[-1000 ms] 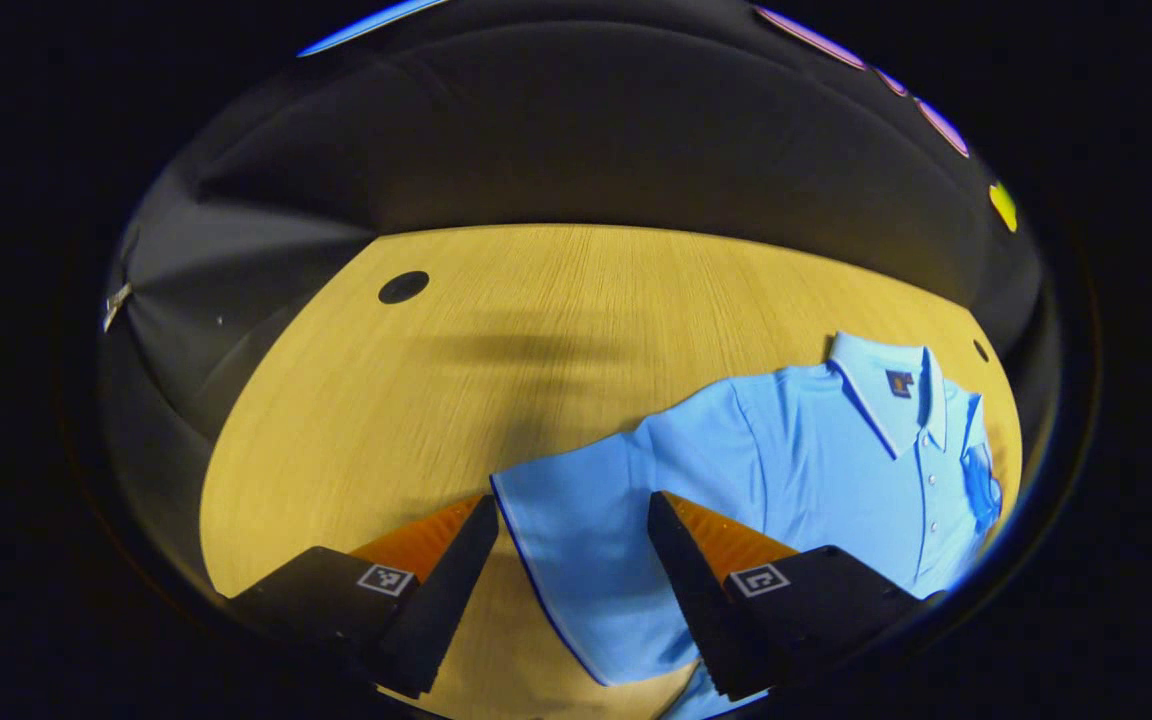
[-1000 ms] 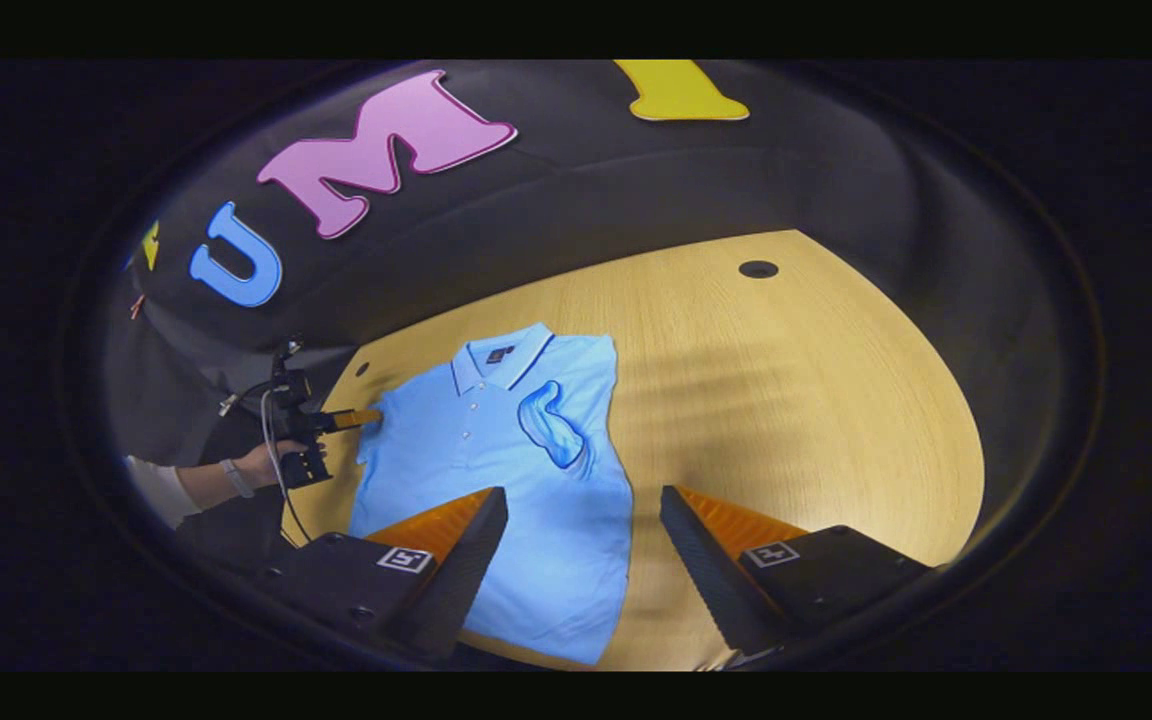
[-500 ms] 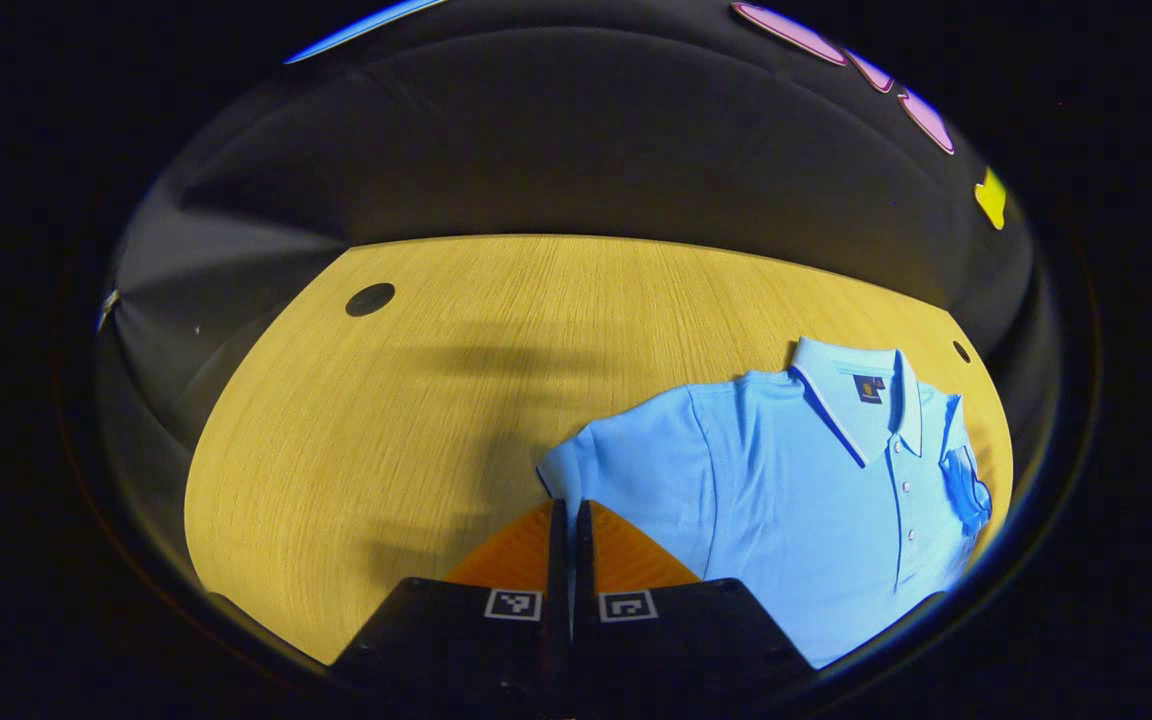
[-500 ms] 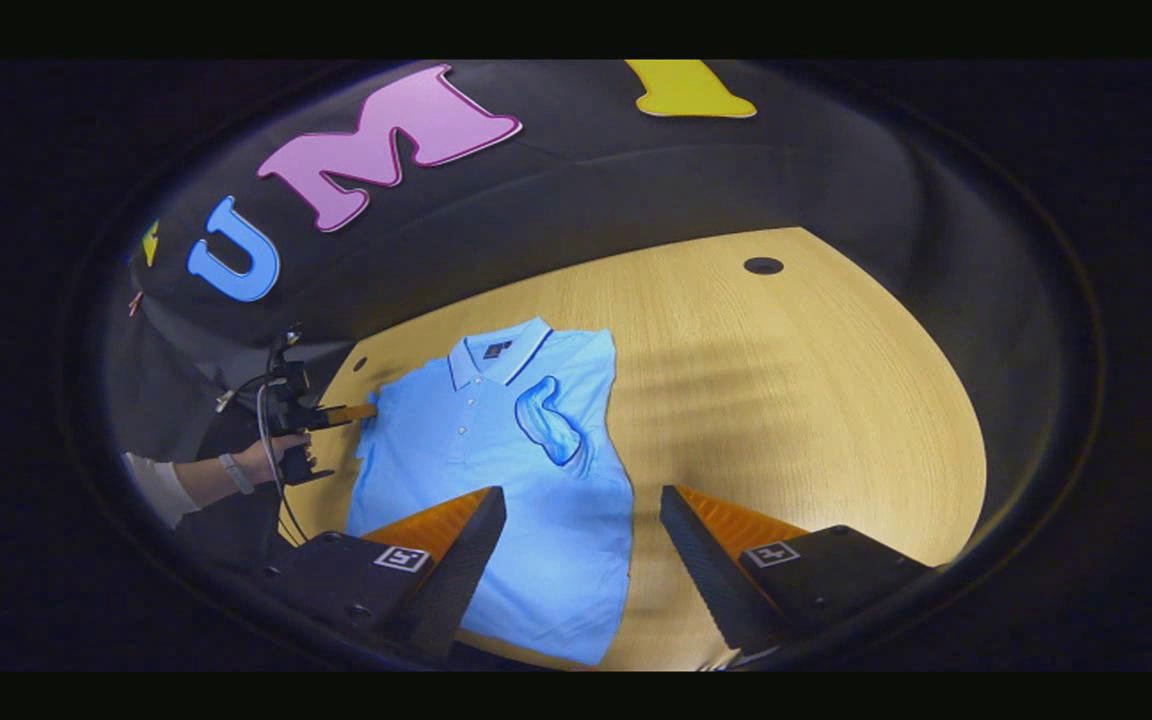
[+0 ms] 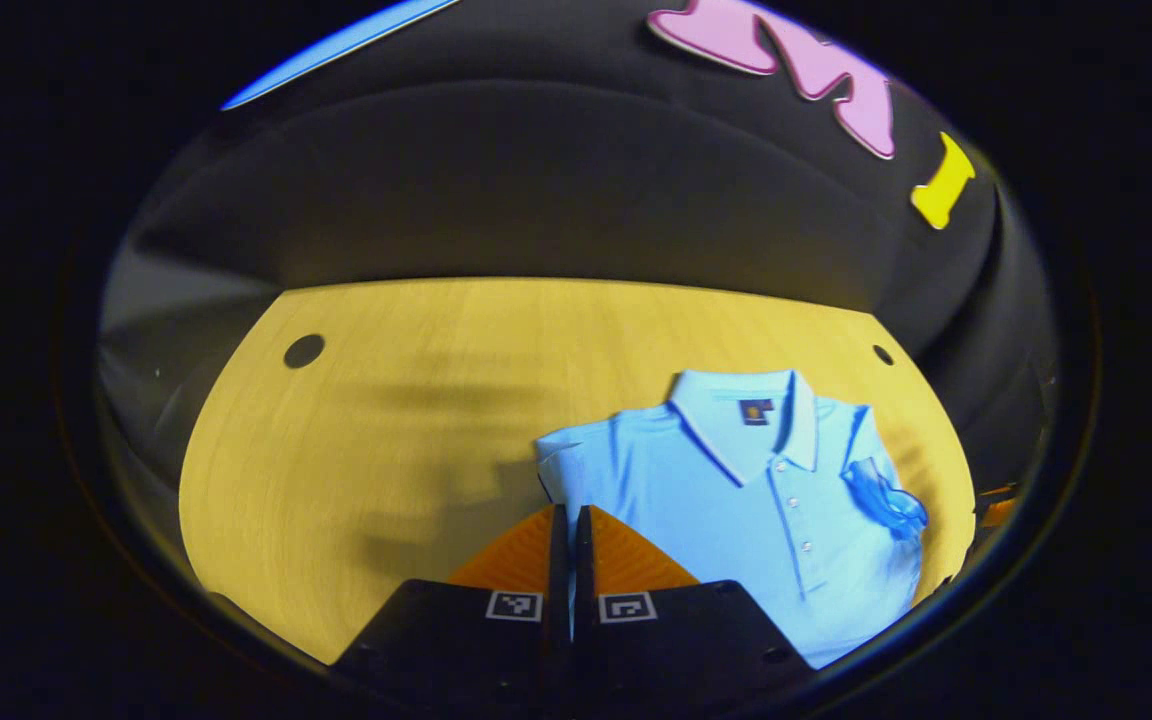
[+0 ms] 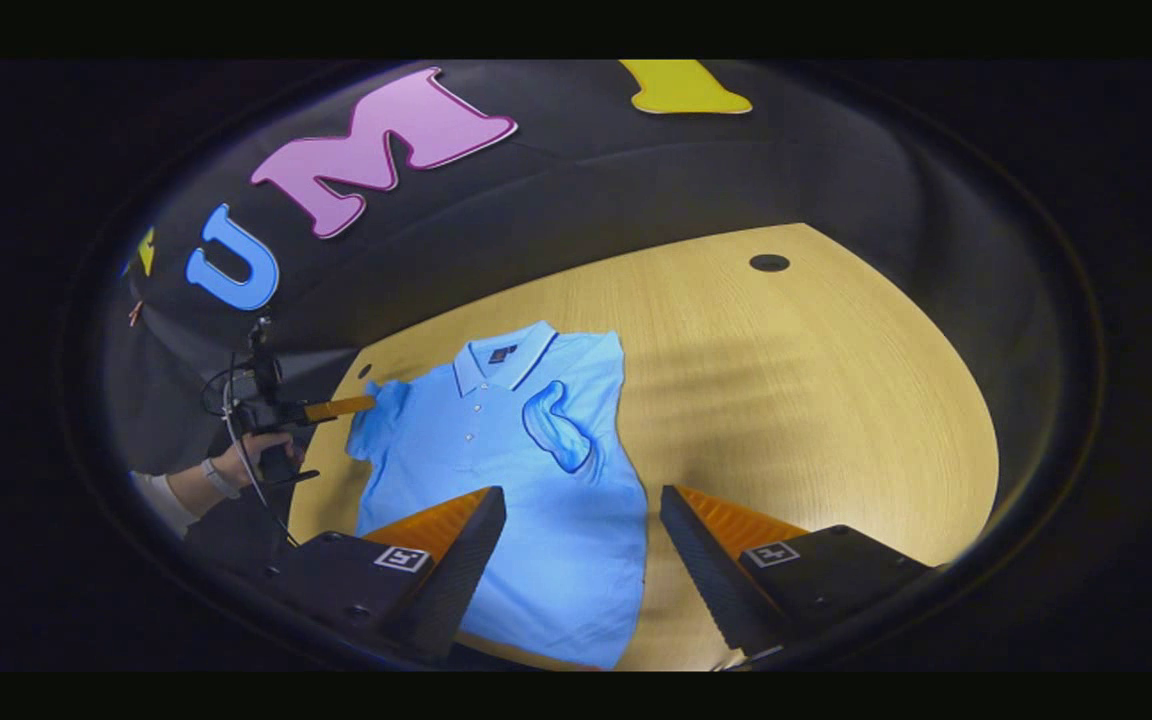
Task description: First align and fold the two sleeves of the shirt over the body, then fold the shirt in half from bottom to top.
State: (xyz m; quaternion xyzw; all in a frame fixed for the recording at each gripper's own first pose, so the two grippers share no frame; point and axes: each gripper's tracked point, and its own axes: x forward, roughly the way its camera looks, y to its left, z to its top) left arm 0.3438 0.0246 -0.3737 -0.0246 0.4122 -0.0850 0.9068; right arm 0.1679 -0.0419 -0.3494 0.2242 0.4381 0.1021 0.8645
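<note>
A light blue polo shirt (image 5: 736, 500) (image 6: 506, 470) lies face up on the wooden table (image 5: 386, 450), collar toward the back wall. One sleeve (image 6: 556, 430) is folded over the chest. My left gripper (image 5: 566, 512) is shut on the other sleeve (image 5: 561, 465) at its edge. In the right gripper view that left gripper (image 6: 364, 404), held by a hand (image 6: 236, 462), lifts the sleeve (image 6: 381, 410) a little off the table. My right gripper (image 6: 581, 500) hovers open above the shirt's lower half, nothing between its fingers.
Black cable holes (image 5: 303, 350) (image 6: 768, 262) sit in the tabletop near its back corners. Bare wood (image 6: 816, 400) stretches right of the shirt in the right gripper view. Black cloth walls close in the table's back and sides.
My left gripper went from open around the sleeve to shut on it, then pulled the sleeve up and in toward the body. The right gripper has barely moved.
</note>
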